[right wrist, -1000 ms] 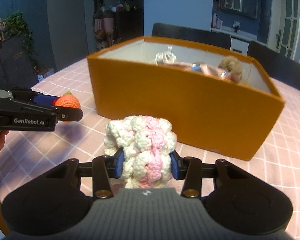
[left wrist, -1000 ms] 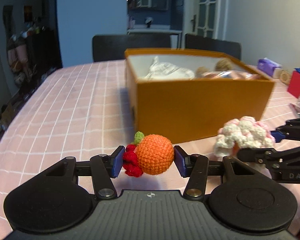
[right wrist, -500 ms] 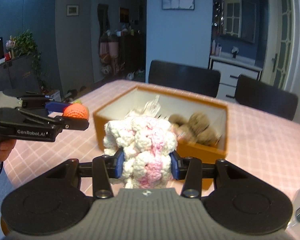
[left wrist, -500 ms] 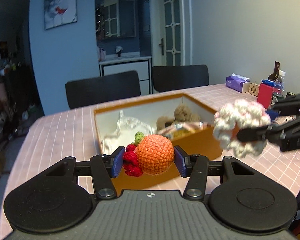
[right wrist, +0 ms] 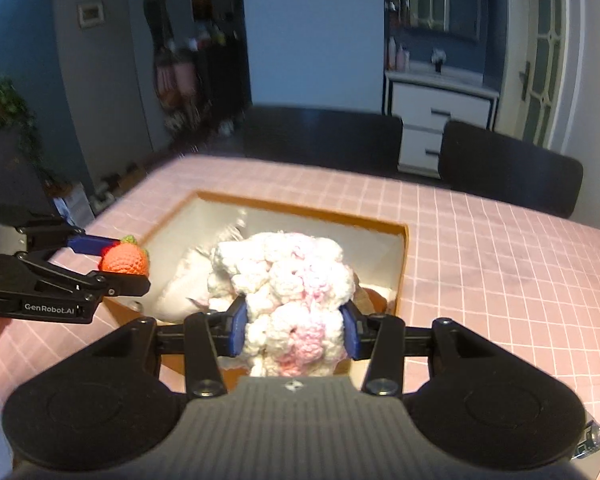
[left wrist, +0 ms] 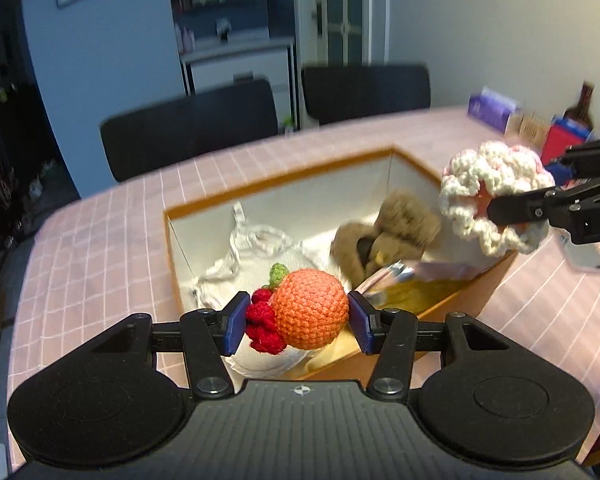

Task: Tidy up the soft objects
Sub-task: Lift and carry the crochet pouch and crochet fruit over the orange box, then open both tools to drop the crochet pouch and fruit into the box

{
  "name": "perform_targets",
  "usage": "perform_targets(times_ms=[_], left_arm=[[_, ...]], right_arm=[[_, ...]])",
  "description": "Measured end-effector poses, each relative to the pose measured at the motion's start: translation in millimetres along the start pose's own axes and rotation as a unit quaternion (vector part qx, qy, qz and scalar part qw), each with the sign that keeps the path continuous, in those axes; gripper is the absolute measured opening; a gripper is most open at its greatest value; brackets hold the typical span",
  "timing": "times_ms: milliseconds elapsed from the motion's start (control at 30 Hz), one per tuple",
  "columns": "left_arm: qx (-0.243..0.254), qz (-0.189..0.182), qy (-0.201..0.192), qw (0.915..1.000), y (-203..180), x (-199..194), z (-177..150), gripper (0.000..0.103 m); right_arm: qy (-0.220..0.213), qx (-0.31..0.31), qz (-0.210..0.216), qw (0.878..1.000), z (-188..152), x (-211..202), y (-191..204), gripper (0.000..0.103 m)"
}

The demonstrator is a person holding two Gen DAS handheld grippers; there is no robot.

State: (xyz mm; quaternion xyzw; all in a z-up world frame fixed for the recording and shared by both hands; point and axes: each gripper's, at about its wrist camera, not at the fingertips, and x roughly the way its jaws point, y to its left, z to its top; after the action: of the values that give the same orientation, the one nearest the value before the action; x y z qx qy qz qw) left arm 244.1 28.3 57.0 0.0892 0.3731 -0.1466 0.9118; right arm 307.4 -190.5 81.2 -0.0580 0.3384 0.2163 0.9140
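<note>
Left claw pinches crochet orange; right claw pinches pink-white crochet over box.

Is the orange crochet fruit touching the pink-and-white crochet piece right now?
Apart. In the left wrist view the orange crochet fruit sits in the left hand-held gripper, with open box interior between it and the pink-and-white crochet piece.

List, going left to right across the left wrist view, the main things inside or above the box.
White cloth → crocheted orange held in the left gripper → brown plush → pink-and-white crochet piece held in the right gripper.
</note>
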Motion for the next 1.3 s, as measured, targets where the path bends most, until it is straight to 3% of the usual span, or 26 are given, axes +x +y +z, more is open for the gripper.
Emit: perform_targets(times_ms=[267,500,667,767,833,967,1133,1300], left_arm=[[0.021,0.01,0.065,0.9976,4.8,45.2,2.6,0.06],[0.052,0.017,0.09,0.9944,0.5,62.3,2.1,0.061],[0.063,0.021,0.089,0.9938,1.1,63.7,6.1,0.065],[0.066,0.024,0.078,0.9944,1.8,60.6,8.8,0.067],[0.066,0.023,0.068,0.9953,1.7,57.1,12.0,0.07],[0.062,0.022,0.053,0.9964,-0.2,50.1,16.3,0.068],[0.075,0.024,0.038,0.9962,-9.1,42.3,15.6,0.068],[0.084,0.022,0.009,0.9962,-16.6,22.4,17.9,0.068]], right_arm=[[0.066,0.022,0.002,0.998,5.0,57.2,-23.4,0.049],[0.068,-0.025,-0.007,0.997,6.9,52.1,-19.9,0.067],[0.05,-0.039,-0.005,0.998,17.8,36.5,-22.9,0.07],[0.052,-0.036,0.007,0.998,20.2,32.8,-24.8,0.06],[0.06,-0.036,0.01,0.998,19.7,36.0,-24.8,0.041],[0.078,-0.037,0.01,0.996,13.6,50.0,-23.5,0.027],[0.093,-0.028,0.01,0.995,8.9,60.6,-26.6,0.025],[0.073,-0.026,0.0,0.997,15.1,42.6,-25.4,0.026]])
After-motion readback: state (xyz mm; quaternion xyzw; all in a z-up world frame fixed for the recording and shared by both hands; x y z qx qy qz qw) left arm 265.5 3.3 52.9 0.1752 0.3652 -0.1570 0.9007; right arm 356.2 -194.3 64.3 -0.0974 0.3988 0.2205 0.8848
